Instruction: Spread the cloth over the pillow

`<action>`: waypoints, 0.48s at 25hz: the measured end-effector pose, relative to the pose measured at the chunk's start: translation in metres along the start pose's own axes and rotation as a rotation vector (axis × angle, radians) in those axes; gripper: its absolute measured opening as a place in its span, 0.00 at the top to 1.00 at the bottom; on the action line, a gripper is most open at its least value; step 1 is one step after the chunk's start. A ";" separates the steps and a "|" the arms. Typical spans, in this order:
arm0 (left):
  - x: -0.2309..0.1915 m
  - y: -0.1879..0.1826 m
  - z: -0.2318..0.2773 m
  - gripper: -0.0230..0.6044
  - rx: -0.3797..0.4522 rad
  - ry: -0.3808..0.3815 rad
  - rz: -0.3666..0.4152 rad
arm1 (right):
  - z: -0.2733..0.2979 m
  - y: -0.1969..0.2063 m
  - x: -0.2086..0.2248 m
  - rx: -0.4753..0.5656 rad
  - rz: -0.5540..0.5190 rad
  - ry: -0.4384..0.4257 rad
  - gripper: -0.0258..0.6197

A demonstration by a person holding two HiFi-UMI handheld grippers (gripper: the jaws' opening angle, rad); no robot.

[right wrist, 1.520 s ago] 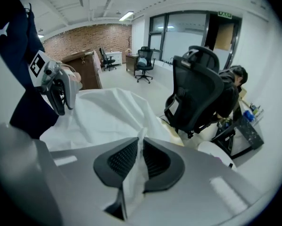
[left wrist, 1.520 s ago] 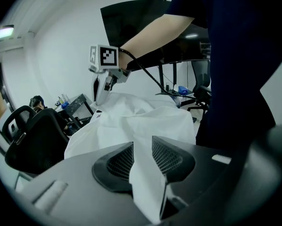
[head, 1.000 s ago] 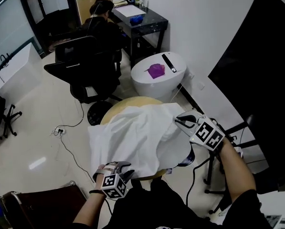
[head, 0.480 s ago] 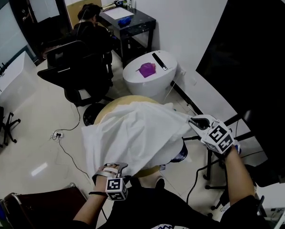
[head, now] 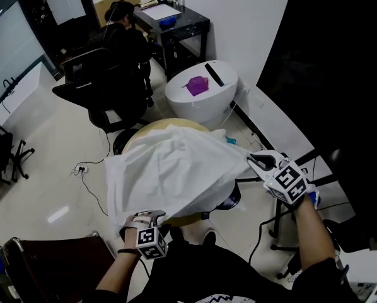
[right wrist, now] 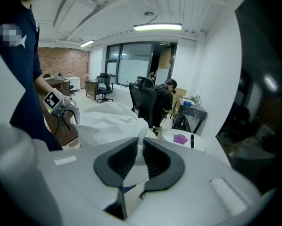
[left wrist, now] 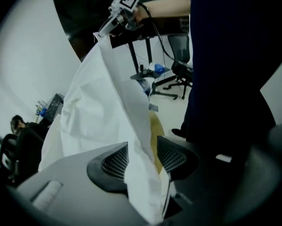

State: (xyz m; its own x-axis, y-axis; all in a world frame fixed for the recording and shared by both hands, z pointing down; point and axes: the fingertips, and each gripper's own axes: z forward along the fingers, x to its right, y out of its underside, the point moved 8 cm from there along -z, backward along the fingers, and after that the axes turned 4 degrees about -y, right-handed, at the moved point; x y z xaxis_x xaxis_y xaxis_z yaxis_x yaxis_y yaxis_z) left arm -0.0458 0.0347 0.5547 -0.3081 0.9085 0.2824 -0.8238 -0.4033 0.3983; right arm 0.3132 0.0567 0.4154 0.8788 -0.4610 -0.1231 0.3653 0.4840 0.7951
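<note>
Stretching a white cloth (head: pixel 176 169) between two hand-held tools, a person in dark clothing stands over a round wooden table (head: pixel 140 136) in an office. The cloth lies draped across most of the tabletop, its left edge hanging down past the rim, and a yellow crescent of bare wood shows at the far side. Whatever sits under the fabric is hidden. The right gripper (head: pixel 259 161), held out past the table's right side, is clamped on a corner of the cloth. Its jaws stand nearly together with a thin fold pinched between them, and the fabric runs taut from there toward the table. The left gripper (head: pixel 152 216) hangs at the near edge, pointing steeply down. Its jaws have just been closing, but they stand apart with a hanging fold of the cloth passing between them. The fold brushes one pad, and a gap shows beside the other. Beyond the table stands a low white round stand (head: pixel 204 106) with a purple object (head: pixel 197 84) on top. Farther back, another person (head: pixel 122 30) sits near a black office chair (head: pixel 94 87) beside a dark desk (head: pixel 183 25).
</note>
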 end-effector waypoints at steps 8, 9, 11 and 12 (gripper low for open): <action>-0.005 -0.009 -0.033 0.96 -0.043 -0.180 -0.001 | -0.040 0.010 -0.007 0.077 -0.032 -0.021 0.90; -0.004 -0.011 -0.040 0.96 -0.047 -0.184 0.014 | -0.046 0.013 -0.011 0.085 -0.034 -0.025 0.90; 0.000 -0.014 -0.049 0.96 -0.057 -0.185 0.047 | -0.056 0.025 -0.018 0.093 -0.039 -0.032 0.90; 0.004 -0.017 -0.052 0.96 -0.062 -0.178 0.061 | -0.061 0.032 -0.022 0.094 -0.039 -0.035 0.90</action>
State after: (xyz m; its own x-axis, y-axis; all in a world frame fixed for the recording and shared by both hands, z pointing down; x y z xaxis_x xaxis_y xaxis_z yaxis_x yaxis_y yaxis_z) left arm -0.0583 0.0507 0.5034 -0.2739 0.8463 0.4568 -0.8357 -0.4446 0.3225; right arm 0.3238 0.1277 0.4072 0.8526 -0.5046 -0.1355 0.3670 0.3938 0.8428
